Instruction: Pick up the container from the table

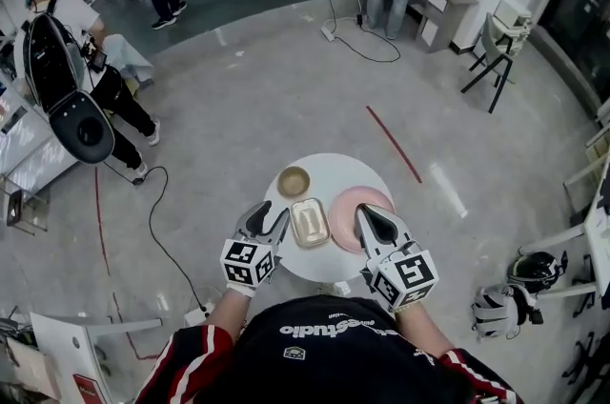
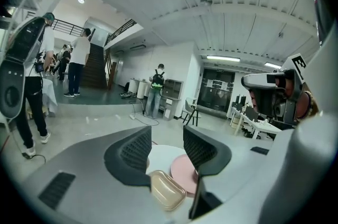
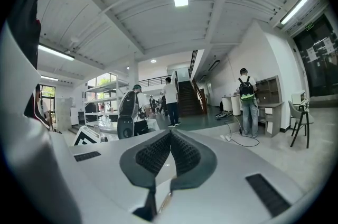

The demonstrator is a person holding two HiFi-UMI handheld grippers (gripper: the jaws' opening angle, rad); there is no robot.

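A beige, rounded rectangular container (image 1: 310, 222) lies in the middle of a small round white table (image 1: 329, 170). My left gripper (image 1: 270, 217) hovers just left of it, open, with nothing between the jaws. In the left gripper view the container (image 2: 168, 190) shows low and slightly right of the left gripper (image 2: 166, 145). My right gripper (image 1: 374, 223) is shut and empty, held over the near edge of a pink plate (image 1: 349, 200) to the container's right. The right gripper view shows the right gripper (image 3: 170, 136) with its jaws together, pointing away over the room.
A small brown bowl (image 1: 294, 181) sits on the table behind the container. A cable (image 1: 157, 231) runs over the floor at the left. Helmets (image 1: 498, 307) lie at the right. Several people stand or sit at the far left and back, and a chair (image 1: 496, 45) stands at the back right.
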